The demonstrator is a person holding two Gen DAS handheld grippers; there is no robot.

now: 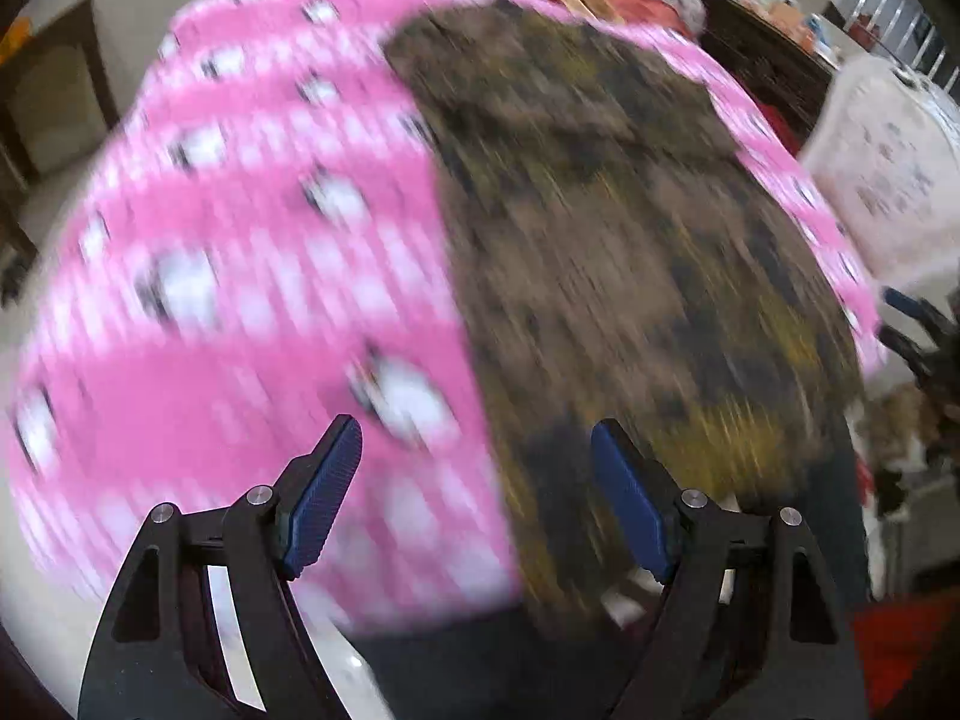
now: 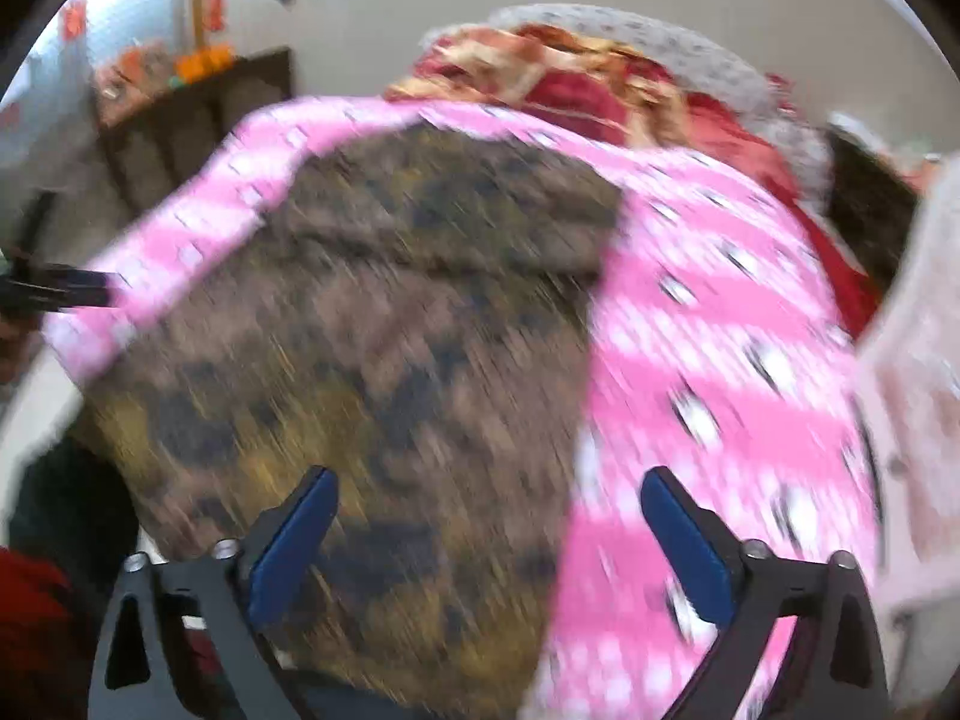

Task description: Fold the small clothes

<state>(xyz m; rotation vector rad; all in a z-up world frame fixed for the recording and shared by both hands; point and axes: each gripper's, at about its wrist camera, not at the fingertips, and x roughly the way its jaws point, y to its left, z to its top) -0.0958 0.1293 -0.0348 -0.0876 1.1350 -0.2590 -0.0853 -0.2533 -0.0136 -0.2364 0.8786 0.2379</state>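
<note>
Both views are heavily smeared by motion blur. In the left wrist view the left gripper [image 1: 477,492] sits at the bottom centre with its blue-padded fingers [image 1: 321,498] spread wide and nothing between them; below them lies a brown and olive patterned garment [image 1: 600,252], which fills the centre and right of the frame and rests on a pink cloth with white cartoon prints [image 1: 240,228] that covers the surface and spreads to the left. In the right wrist view the right gripper [image 2: 489,540] is at the bottom centre, its fingers [image 2: 690,546] likewise wide apart and holding nothing; here the brown garment [image 2: 372,330] takes the centre and left of the frame, and the pink cloth [image 2: 720,330] runs down the right side. A heap of red and yellow patterned fabric [image 2: 570,78] lies beyond the pink cloth at the top of the frame, and the other gripper's dark tip pokes in at the left edge.
</note>
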